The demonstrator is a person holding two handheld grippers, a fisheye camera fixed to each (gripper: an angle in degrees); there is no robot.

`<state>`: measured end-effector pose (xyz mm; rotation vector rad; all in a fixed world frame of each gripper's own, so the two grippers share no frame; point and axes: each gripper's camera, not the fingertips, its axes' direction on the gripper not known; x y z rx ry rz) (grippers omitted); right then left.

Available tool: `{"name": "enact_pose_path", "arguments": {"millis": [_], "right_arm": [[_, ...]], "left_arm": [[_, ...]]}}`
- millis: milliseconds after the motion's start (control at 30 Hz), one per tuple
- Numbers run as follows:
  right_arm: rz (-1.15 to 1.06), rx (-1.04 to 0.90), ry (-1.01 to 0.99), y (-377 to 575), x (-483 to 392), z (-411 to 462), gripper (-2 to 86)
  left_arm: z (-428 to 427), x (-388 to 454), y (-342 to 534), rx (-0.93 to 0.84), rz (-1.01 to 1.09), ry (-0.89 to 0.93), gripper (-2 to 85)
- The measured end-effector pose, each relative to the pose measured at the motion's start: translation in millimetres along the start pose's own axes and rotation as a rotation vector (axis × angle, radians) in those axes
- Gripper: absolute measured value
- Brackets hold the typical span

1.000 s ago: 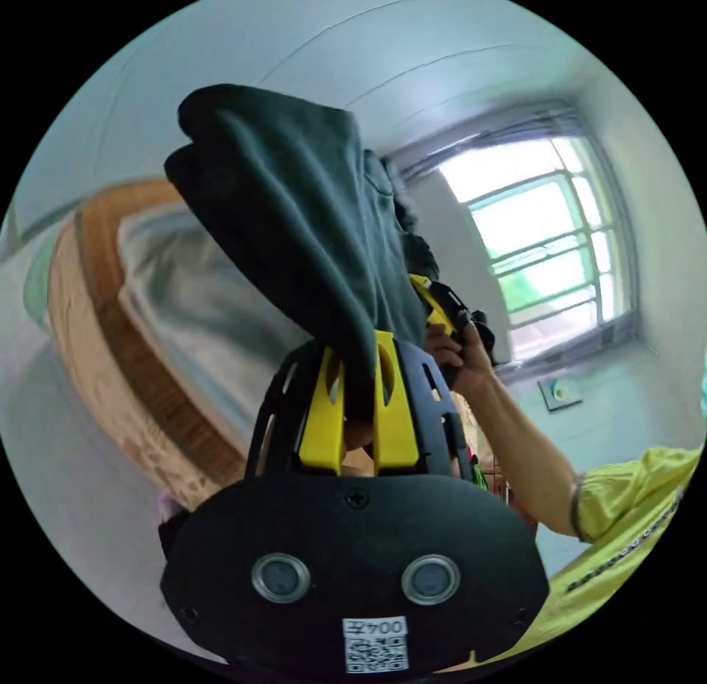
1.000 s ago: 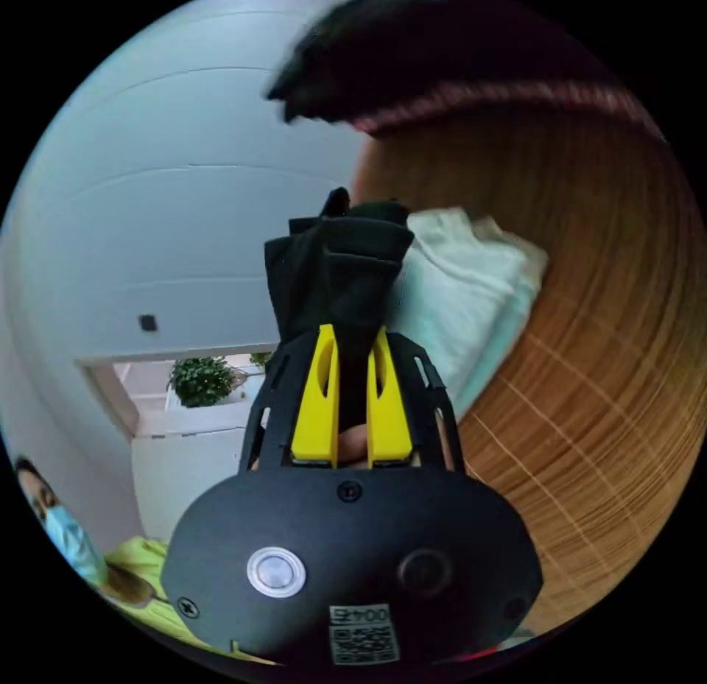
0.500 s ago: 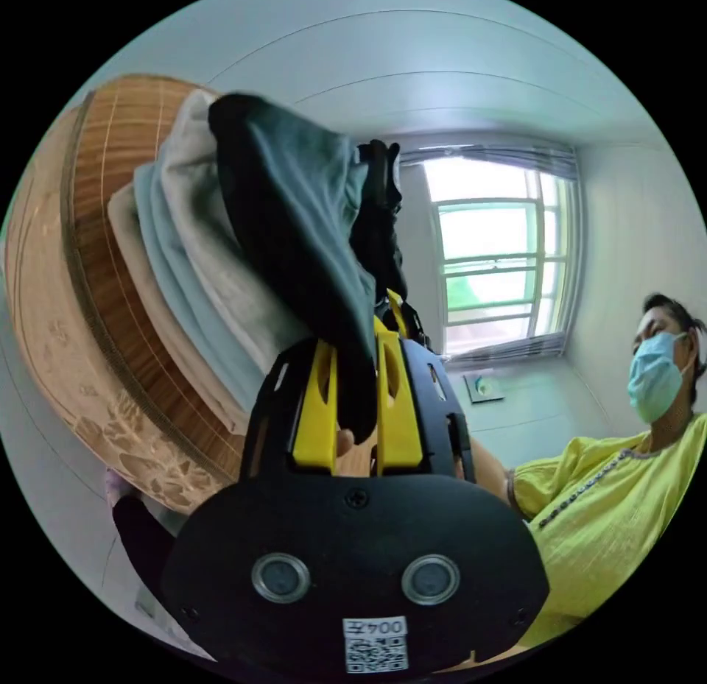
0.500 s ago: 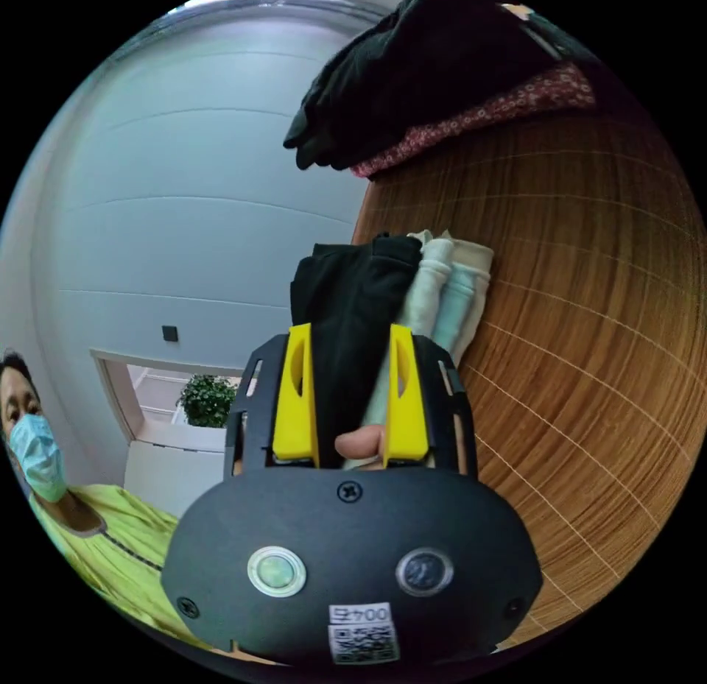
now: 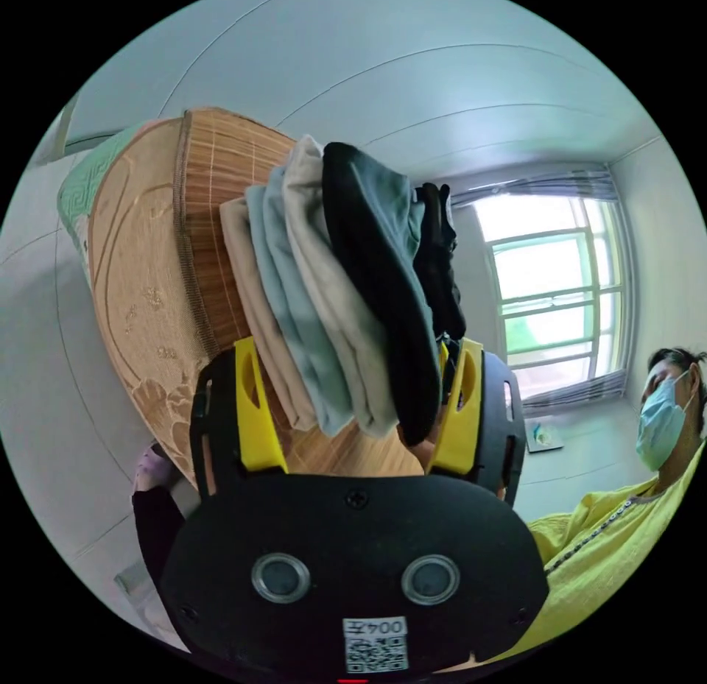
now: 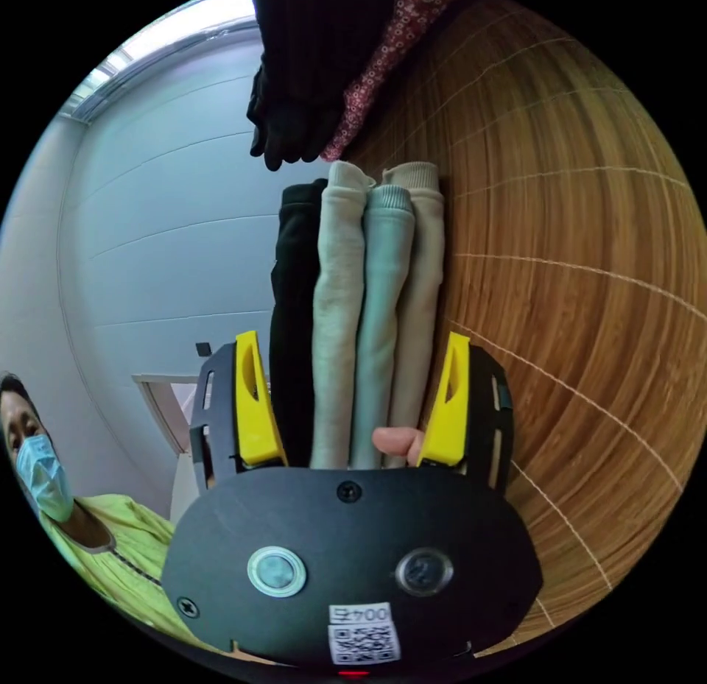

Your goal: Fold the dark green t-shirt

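Grippers stood wide open around a stack of folded clothes.
Left gripper (image 5: 359, 408) and right gripper (image 6: 352, 404) each had jaws spread, holding nothing; the dark green t-shirt (image 5: 383, 301) lay folded as the stack's outermost layer against three pale garments (image 6: 375, 301) on a bamboo mat (image 6: 560, 286).

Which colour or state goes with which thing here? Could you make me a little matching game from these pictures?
Things:
1. dark green t-shirt
2. bamboo mat
3. left hand-held gripper
4. patterned cloth

Colour or state:
A. red with small pale rings
B. jaws spread wide
C. folded, outermost on the stack of pale folded clothes
D. golden brown, ruled with thin lines

Pairs: 1-C, 2-D, 3-B, 4-A
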<state>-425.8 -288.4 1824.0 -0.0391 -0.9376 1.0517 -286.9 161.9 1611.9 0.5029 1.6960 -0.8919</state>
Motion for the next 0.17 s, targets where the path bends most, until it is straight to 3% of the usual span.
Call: {"name": "enact_pose_path", "arguments": {"millis": [167], "right_arm": [[-0.02,-0.084,0.018,-17,3,23,32.9]], "left_arm": [[19,-22,-5,-0.02,-0.035,-0.01,36.9]]}}
